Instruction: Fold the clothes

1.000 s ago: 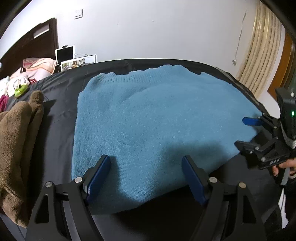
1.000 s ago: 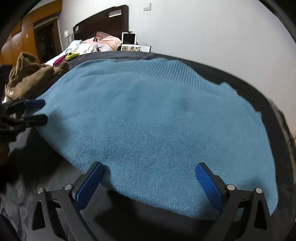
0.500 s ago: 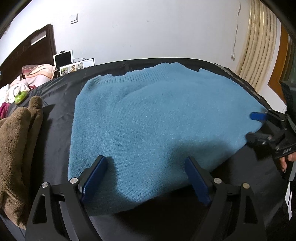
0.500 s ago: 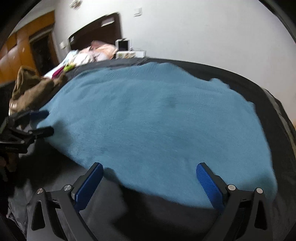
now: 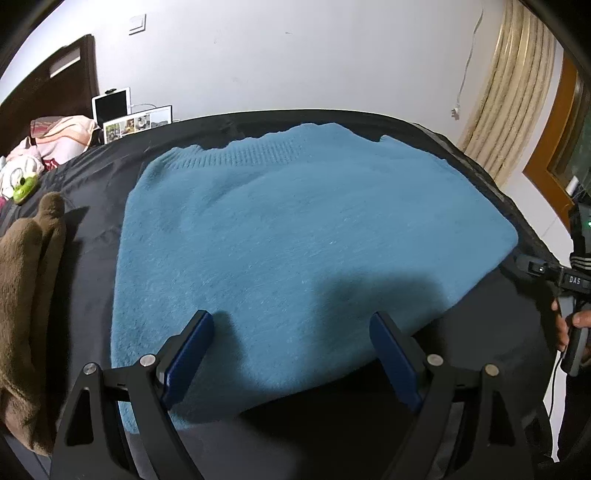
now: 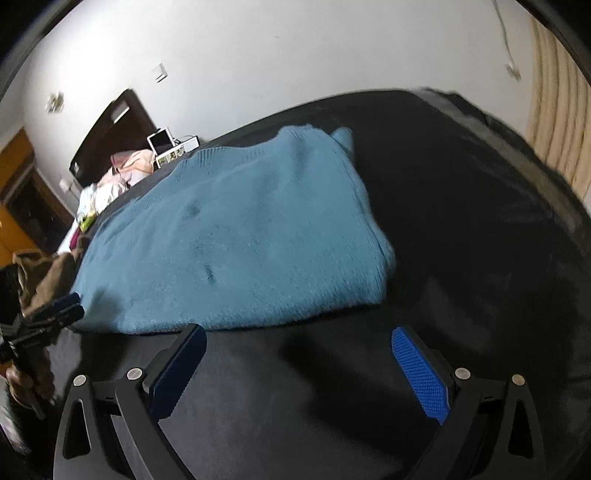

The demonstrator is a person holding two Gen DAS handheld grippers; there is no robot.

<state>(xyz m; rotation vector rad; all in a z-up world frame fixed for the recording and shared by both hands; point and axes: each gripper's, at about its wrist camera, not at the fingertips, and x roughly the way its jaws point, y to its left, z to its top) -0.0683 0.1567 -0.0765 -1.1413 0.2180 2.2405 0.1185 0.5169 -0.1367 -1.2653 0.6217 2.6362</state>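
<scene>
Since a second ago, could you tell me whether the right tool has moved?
Yes. The right tool has slid right, off the blue sweater; its open jaws now frame only the black cover.

One blue sweater (image 5: 303, 236) on one black cover (image 5: 92, 192), one brown garment (image 5: 26, 302) at its edge, two grippers – left gripper (image 5: 291, 354), right gripper (image 6: 299, 369) – one tablet (image 5: 110, 107), one photo frame (image 5: 138, 123), one wall switch (image 5: 137, 24).

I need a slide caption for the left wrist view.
Open left gripper above a folded blue sweater on black cloth.
</scene>
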